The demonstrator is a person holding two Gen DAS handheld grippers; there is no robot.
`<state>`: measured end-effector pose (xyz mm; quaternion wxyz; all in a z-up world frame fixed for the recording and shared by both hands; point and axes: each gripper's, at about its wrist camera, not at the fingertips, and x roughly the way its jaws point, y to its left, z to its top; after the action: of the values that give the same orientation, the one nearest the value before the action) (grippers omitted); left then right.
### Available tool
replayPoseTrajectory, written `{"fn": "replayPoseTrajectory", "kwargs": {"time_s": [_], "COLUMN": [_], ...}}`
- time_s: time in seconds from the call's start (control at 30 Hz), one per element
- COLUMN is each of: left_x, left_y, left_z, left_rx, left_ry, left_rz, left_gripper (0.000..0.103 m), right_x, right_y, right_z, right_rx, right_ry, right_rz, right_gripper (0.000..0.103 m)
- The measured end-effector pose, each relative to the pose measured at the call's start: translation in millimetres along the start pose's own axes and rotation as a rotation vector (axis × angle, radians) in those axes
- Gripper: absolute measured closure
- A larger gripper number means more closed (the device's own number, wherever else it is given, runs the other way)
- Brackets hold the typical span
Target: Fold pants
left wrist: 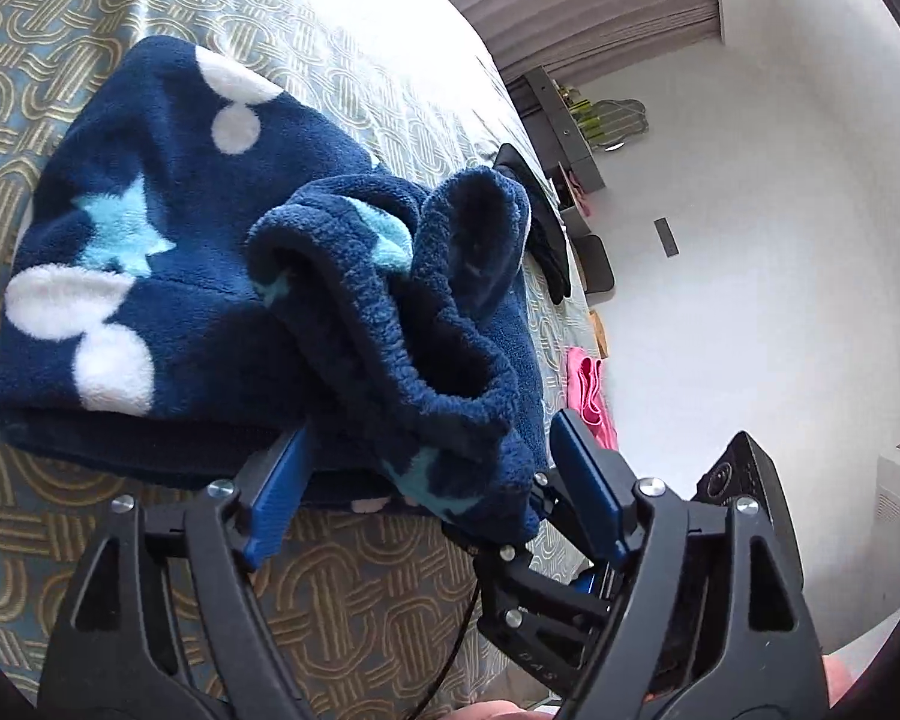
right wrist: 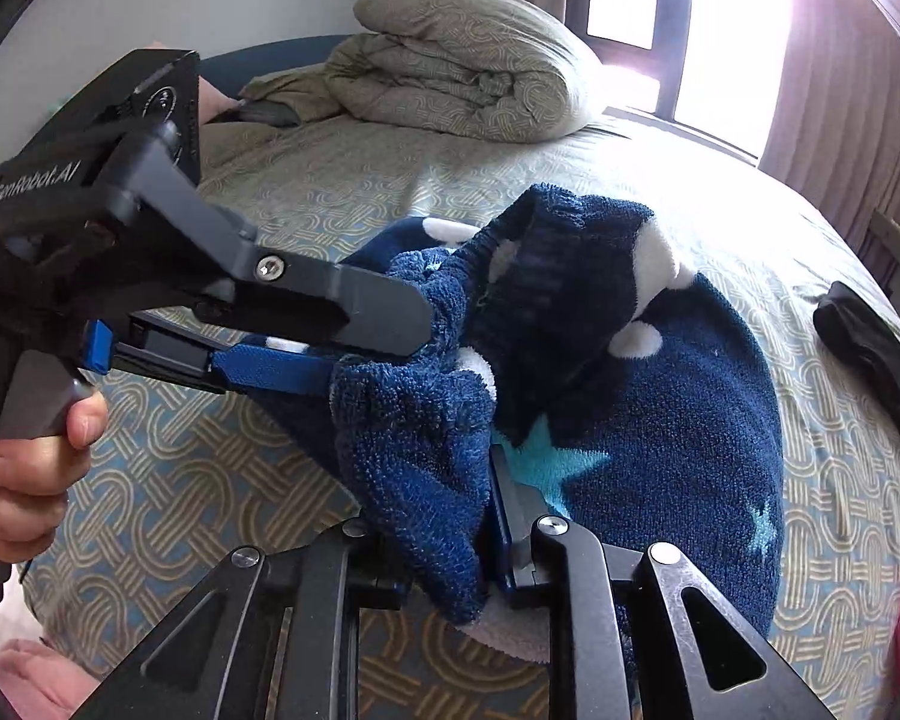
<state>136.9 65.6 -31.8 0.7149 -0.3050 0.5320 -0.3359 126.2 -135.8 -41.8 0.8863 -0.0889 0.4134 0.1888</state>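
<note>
I see the patterned bedspread [left wrist: 150,570] carrying the navy fleece pants [left wrist: 150,276], folded, with white dots and blue stars. My left gripper [left wrist: 432,480] stands spread around the bunched waistband, pads clear. My right gripper [right wrist: 486,516] pinches that waistband; cloth hides its fingertips

The left wrist view sits just behind its own fingers, tilted down and close over the fleece pants [left wrist: 180,276] on the bed [left wrist: 90,60], facing a white wall. The right wrist view looks down closely toward the window. The 2 views share the pants and patterned bedcover.
</note>
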Motion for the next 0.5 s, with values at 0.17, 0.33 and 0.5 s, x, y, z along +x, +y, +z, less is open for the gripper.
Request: {"fn": "replayPoseTrajectory", "kwargs": {"time_s": [0.17,0.33,0.5], "left_x": [23.1,23.9,6.5], "left_y": [-6.4,-9.2,-14.9], "left_z": [5.7,11.0,14.0], "left_rx": [0.043,0.062,0.107], "left_ry": [0.036,-0.005,-0.063], "left_rz": [0.095,0.163,0.207], "left_gripper": [0.022,0.066,0.070], "right_x": [-7.4,-9.9,-26.4], "right_y": [18.6,25.2,9.2], "right_z": [-6.7,-11.4,-13.7], "right_rx": [-0.094,-0.122,-0.064], "right_ry": [-0.023,-0.021,-0.044], "right_rz": [-0.036,-0.040,0.046], "right_gripper": [0.082,0.073,0.061]}}
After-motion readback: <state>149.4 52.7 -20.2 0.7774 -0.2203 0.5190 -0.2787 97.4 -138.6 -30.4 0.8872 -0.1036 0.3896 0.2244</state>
